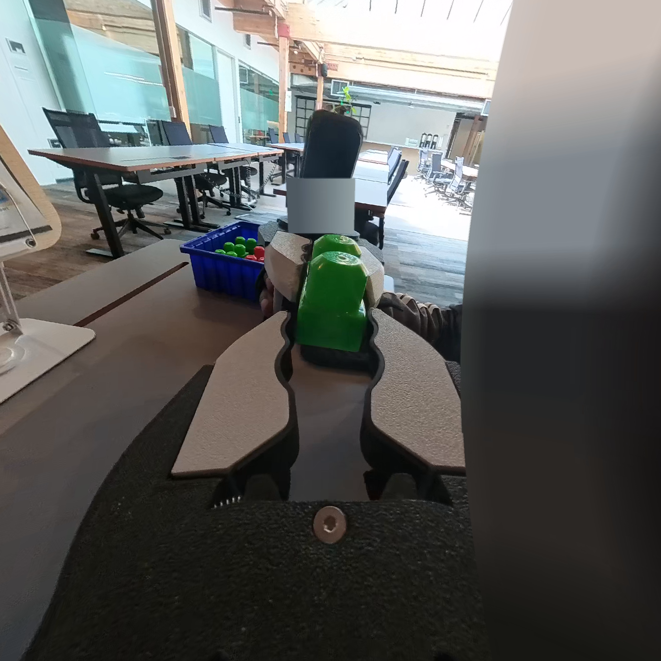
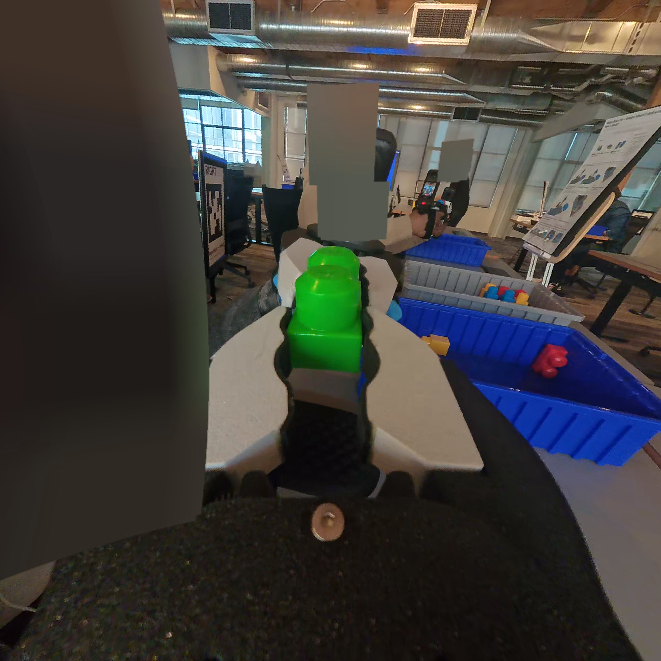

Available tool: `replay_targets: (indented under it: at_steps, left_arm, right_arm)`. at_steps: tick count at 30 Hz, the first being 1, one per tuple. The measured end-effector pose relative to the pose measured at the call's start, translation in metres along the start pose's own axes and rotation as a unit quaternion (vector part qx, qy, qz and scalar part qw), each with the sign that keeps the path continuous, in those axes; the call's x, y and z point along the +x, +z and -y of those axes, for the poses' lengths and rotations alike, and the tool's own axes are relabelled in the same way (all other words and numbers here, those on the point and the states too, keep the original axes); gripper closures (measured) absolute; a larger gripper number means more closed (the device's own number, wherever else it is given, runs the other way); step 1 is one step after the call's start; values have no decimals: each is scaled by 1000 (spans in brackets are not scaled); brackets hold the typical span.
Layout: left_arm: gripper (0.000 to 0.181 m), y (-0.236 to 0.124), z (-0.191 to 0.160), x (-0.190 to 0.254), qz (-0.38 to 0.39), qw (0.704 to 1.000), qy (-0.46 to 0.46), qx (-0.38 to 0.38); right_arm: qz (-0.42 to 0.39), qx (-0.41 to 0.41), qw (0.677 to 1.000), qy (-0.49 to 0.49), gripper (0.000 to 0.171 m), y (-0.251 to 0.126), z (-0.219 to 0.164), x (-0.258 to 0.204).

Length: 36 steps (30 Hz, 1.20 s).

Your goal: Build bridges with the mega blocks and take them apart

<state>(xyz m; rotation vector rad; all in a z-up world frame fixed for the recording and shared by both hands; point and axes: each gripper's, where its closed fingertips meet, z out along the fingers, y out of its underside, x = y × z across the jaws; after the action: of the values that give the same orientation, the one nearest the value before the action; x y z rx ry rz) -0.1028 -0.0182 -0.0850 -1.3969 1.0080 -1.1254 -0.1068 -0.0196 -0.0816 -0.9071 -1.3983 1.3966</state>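
Block: my left claw point(image 1: 331, 339) and right claw point(image 2: 323, 352) face each other, each clamped on opposite end of bright green two-stud plastic mega block point(image 1: 331, 304); long axis runs claw to claw.

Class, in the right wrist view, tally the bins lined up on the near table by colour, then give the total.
Blue bins: 2
Grey bins: 1
Total: 3
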Motion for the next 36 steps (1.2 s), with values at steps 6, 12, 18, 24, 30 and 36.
replay_targets:
  at_steps: [6, 12, 18, 24, 30, 36]
  left_arm:
    - [145, -3, -3, -2, 18, 999, 34, 2]
    - [145, -3, -11, -4, 27, 999, 41, -14]
    - [145, -3, -22, -8, 37, 998, 39, -30]
    - [145, 5, -31, -10, 47, 997, 39, -44]
    - [145, 11, -35, -9, 47, 997, 43, -49]
    - [145, 9, -31, -10, 48, 998, 37, -28]
  right_arm:
    - [-5, -23, 1000, -4, 135, 2, -6, 1]
    - [-14, -98, 995, -18, 128, 0, -17, 3]
    - [12, -278, 960, -21, 111, -15, -23, 3]
    - [33, -455, 890, -18, 120, -17, -31, 1]
    - [59, -540, 840, 15, 128, -18, -43, -5]
    - [38, -571, 820, 16, 132, -19, -49, 2]
